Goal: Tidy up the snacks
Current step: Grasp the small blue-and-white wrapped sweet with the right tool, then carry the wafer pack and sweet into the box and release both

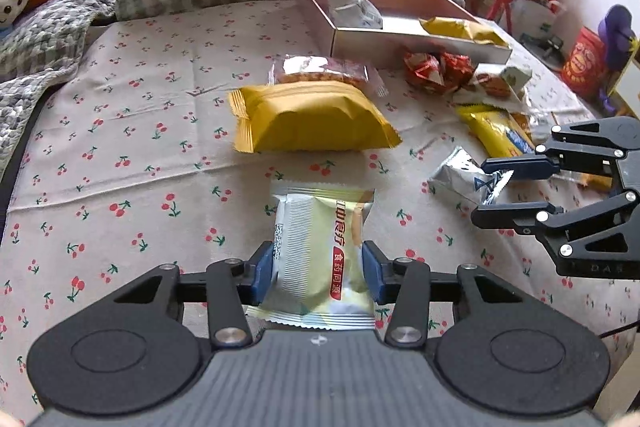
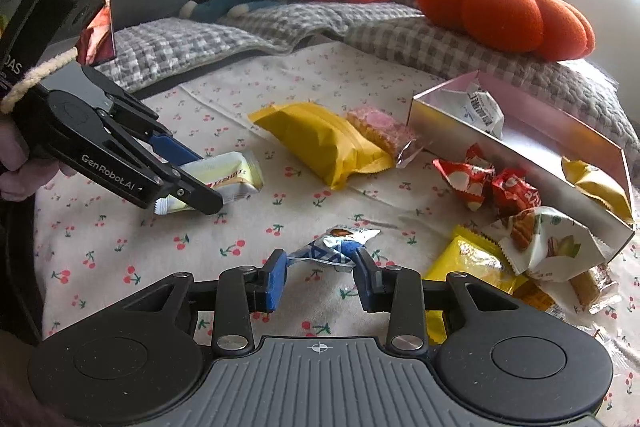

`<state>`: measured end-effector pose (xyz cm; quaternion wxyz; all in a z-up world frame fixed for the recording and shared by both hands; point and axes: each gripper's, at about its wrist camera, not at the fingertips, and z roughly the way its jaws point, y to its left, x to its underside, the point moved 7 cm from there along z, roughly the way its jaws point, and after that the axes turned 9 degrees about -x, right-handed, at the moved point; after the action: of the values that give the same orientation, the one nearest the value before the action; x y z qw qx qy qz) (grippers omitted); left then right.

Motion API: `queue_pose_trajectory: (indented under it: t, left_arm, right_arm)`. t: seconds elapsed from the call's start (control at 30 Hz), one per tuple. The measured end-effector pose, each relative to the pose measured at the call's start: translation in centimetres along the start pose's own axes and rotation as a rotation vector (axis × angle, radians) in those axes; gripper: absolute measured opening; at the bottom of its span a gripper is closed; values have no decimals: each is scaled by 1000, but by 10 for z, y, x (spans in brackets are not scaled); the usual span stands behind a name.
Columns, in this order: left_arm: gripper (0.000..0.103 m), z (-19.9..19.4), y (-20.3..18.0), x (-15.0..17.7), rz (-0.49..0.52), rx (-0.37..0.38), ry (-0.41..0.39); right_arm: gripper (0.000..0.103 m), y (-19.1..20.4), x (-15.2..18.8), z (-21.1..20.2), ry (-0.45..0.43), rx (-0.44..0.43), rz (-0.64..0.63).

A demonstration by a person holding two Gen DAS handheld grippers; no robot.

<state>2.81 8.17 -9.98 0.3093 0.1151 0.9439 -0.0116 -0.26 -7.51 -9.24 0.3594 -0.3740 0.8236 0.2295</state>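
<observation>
My left gripper [image 1: 318, 273] was pinching a pale green and white snack packet [image 1: 320, 259] between its blue pads [image 1: 262, 273], the wrapper squeezed in at the waist, down on the cherry-print cloth [image 1: 140, 147]. From the right wrist view the same left gripper [image 2: 200, 183] came in from the left side with that packet [image 2: 230, 177] caught between its fingers, low against the cloth.

My right gripper [image 2: 320, 277] stood spread, its blue pads [image 2: 276, 277] either side of a small silver and blue packet [image 2: 336, 247] that lay on the cloth; the right pad looked to be touching the wrapper, but I could not tell for certain. In the left wrist view my right gripper [image 1: 486, 193] reached in from the right with its two fingers apart, the tail of that silver packet [image 1: 468, 175] between them.

Just beyond my left gripper lay a large yellow packet [image 1: 312, 121], and touching its far side a clear-wrapped pink biscuit [image 1: 320, 71]. Farther back stood the shallow open box [image 1: 400, 41], holding a white packet [image 1: 354, 11] at its far end and a yellow one [image 1: 460, 29] at its near end. In front of the box sat red-wrapped candies [image 1: 436, 69], a torn nut-print wrapper [image 2: 548, 243] and another yellow packet [image 1: 496, 131], all heaped close together. An orange pumpkin cushion [image 2: 508, 11] rested on the checked blanket [image 2: 192, 43] behind
</observation>
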Motion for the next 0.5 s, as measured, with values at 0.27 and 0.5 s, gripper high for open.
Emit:
queue_pose_trajectory:
  t: [0.27, 0.5]
  left_arm:
    - [43, -8, -1, -11, -5, 5, -36]
    - [43, -14, -5, -34, -17, 8, -81]
  right_arm:
    - [35, -2, -11, -9, -38, 4, 0]
    - [35, -16, -31, -24, -102, 35, 22]
